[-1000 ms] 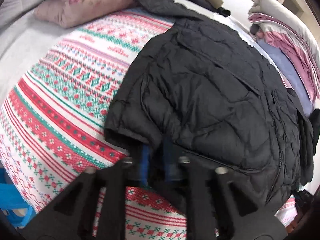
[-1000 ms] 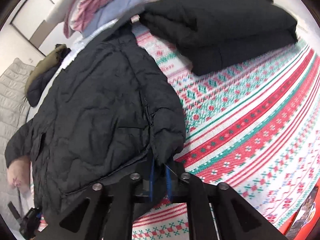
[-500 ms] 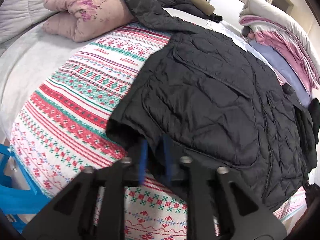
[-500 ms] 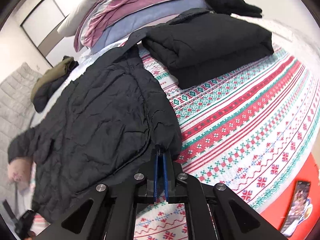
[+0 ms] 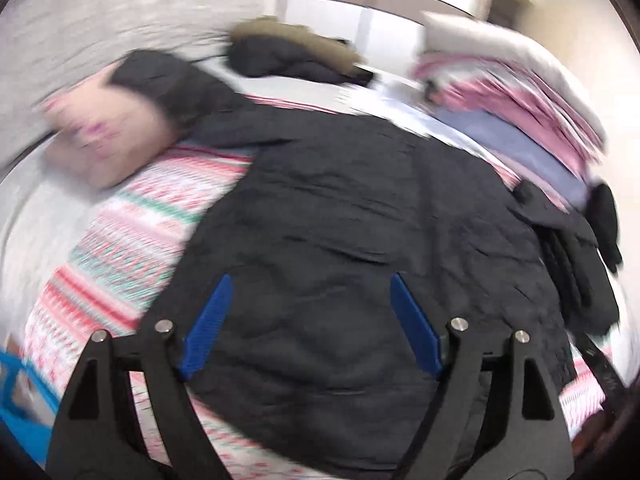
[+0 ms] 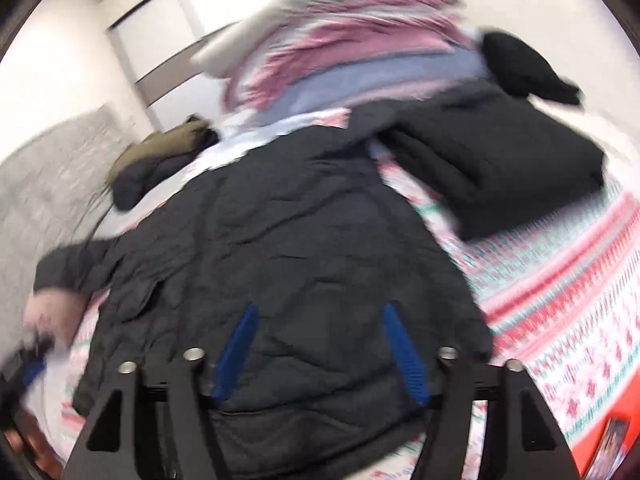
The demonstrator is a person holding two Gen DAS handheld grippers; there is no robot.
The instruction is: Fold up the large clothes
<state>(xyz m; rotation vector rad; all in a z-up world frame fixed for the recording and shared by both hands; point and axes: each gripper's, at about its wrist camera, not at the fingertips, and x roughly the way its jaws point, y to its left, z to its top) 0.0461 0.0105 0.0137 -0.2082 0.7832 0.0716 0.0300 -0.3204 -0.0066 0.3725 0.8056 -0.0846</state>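
Left claw (image 5: 308,280): blue fingers spread wide, nothing between them, above the jacket's near hem.
Right claw (image 6: 318,310): spread wide too, gripping nothing, over the same hem.
Black puffer jacket (image 5: 360,260): lies flat and unfolded on the bed, quilted and creased; one sleeve runs out to the left onto the pink pillow (image 5: 104,136).
Bedspread (image 6: 560,300): red, green and white pattern beneath the jacket.
Folded black garment (image 6: 500,168): right of the jacket, apparently touching its shoulder; blur hides the edge.
Stacked bedding (image 6: 360,40): pink, blue and white, farthest back.
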